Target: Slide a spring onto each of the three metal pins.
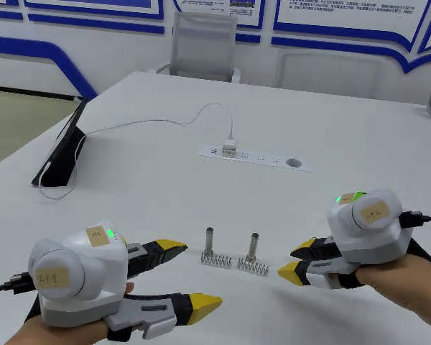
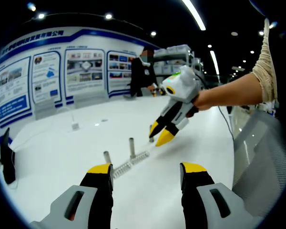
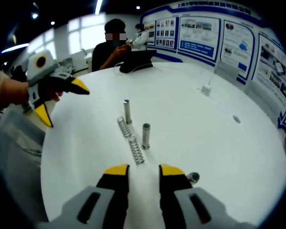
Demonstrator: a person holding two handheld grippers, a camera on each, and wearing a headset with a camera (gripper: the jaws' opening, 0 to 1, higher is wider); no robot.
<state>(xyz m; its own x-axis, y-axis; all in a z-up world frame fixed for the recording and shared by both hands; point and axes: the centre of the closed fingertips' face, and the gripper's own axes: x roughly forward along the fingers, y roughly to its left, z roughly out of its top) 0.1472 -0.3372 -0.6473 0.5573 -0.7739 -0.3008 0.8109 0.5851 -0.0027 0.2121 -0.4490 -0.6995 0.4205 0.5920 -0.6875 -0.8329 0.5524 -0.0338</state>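
The left hand-held gripper [image 1: 189, 276] is hovering nearest over the white tabletop [image 1: 165, 187], its jaws standing wide apart and gripping nothing. The right hand-held gripper [image 1: 295, 261] is hanging opposite, its jaws narrowly apart and gripping nothing. Between them the left pin [image 1: 209, 240] and the right pin [image 1: 253, 245] are standing upright, with the left spring [image 1: 216, 260] and the right spring [image 1: 253, 267] lying flat at their feet. Farther back, a socket strip [image 1: 255, 156] is sitting with a cable [image 1: 151, 123] running to a propped tablet [image 1: 61, 147].
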